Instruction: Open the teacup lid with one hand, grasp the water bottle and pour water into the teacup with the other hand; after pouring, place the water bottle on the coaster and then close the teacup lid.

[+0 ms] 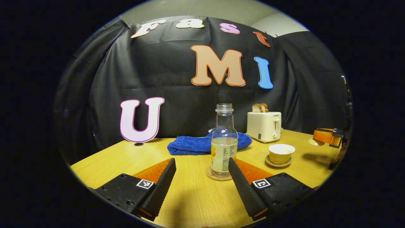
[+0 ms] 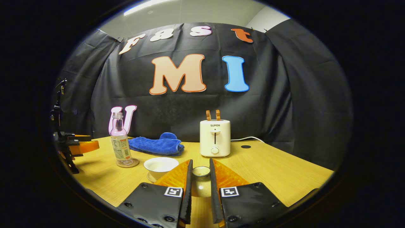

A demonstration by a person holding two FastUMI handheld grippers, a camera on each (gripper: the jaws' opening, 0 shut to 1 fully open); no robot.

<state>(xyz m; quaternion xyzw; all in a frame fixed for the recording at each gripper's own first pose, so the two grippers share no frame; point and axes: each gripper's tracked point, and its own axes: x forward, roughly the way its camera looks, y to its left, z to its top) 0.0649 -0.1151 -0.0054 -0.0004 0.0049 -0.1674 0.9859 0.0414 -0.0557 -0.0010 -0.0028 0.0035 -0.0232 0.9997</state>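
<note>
The teacup [image 2: 160, 167] stands uncovered on its saucer [image 1: 278, 163] on the desk [image 2: 272, 174], and its lid [image 2: 201, 171] is off, held by its knob between the 2 fingers of the right tongs [image 2: 200, 177], which are clenched on it low in the right gripper view. The lid hangs just right of the cup, at about 3 o'clock from it, not yet over the rim.

The water bottle [image 1: 224, 141] stands upright and uncapped on the round coaster [image 1: 218, 174], about half full of pale liquid. In the left gripper view it sits just ahead of the left tongs [image 1: 202, 172], at 12 o'clock and a little toward the right finger; whether that finger touches the bottle I cannot tell. The left tongs are spread wide and grip nothing.

Judging from how things lie, the lid-opening step is done and the bottle is on the coaster. Whether water is in the cup I cannot tell, since its inside is too pale to read. If the pour is finished, only closing the lid remains; if not, the bottle has yet to be grasped.

From the bottle, the cup lies at about 3 o'clock in the left gripper view, near but apart. Behind them lie a blue towel [image 1: 202, 144] at 11 o'clock of the cup and a toaster [image 1: 264, 126] with bread slices at 12 o'clock.
</note>
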